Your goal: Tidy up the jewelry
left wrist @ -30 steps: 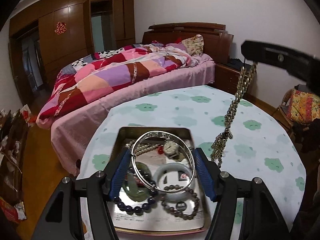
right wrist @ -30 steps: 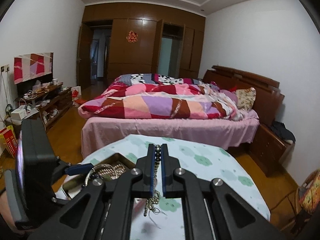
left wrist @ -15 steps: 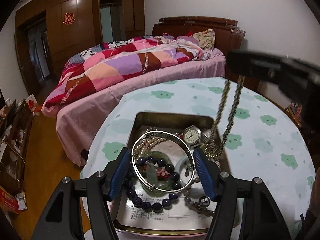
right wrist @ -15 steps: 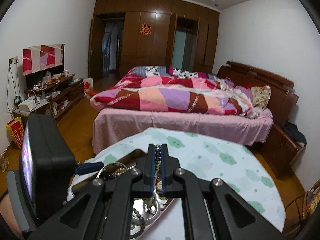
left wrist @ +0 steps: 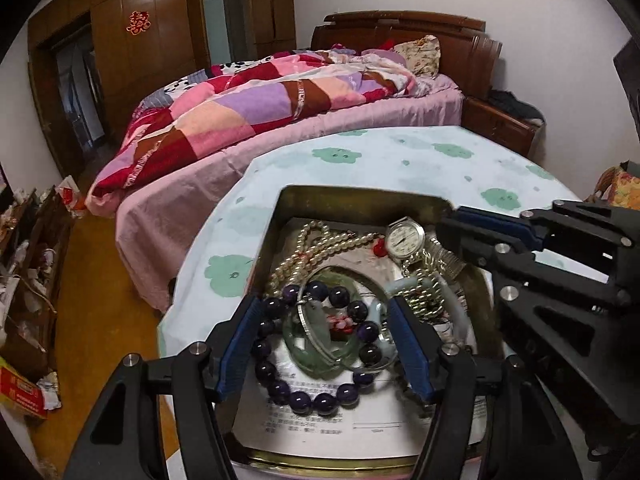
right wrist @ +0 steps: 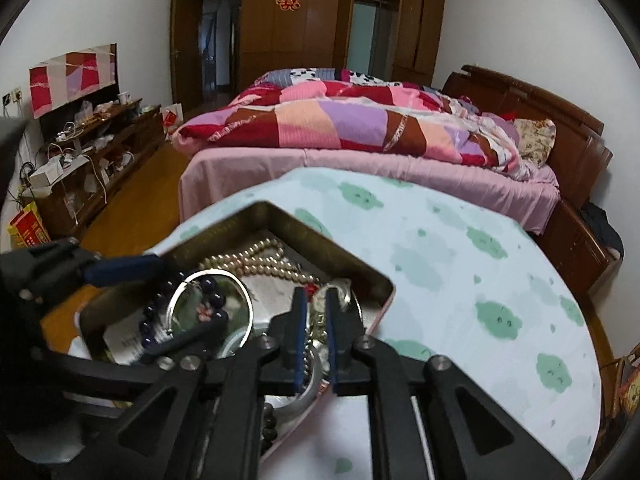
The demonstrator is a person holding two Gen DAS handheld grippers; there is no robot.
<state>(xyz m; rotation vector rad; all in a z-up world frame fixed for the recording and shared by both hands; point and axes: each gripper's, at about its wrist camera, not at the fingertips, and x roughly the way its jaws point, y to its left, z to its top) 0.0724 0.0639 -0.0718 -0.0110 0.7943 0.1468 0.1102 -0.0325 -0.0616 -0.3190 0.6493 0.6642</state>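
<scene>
A metal tin (left wrist: 360, 197) on the round table holds jewelry: a pearl necklace (left wrist: 320, 246), a wristwatch (left wrist: 405, 238), a dark bead bracelet (left wrist: 304, 396), a green jade bangle (left wrist: 320, 360) and a metal chain (left wrist: 424, 300) heaped at its right. My left gripper (left wrist: 324, 304) holds a silver bangle (left wrist: 310, 330) between its blue pads, tilted low over the tin. My right gripper (right wrist: 316, 298) is slightly open and empty over the tin's right corner, above the chain (right wrist: 320, 322). The silver bangle also shows in the right wrist view (right wrist: 212, 308).
The table has a pale cloth with green clouds (right wrist: 460, 264). A bed with a patchwork quilt (left wrist: 280, 100) stands behind it. A cluttered low cabinet (right wrist: 88, 152) lines the left wall. The wooden floor (left wrist: 104, 320) lies left of the table.
My right gripper lowered the metal chain into the tin and let it go; its jaws have parted. My left gripper has come down lower over the tin with the silver bangle.
</scene>
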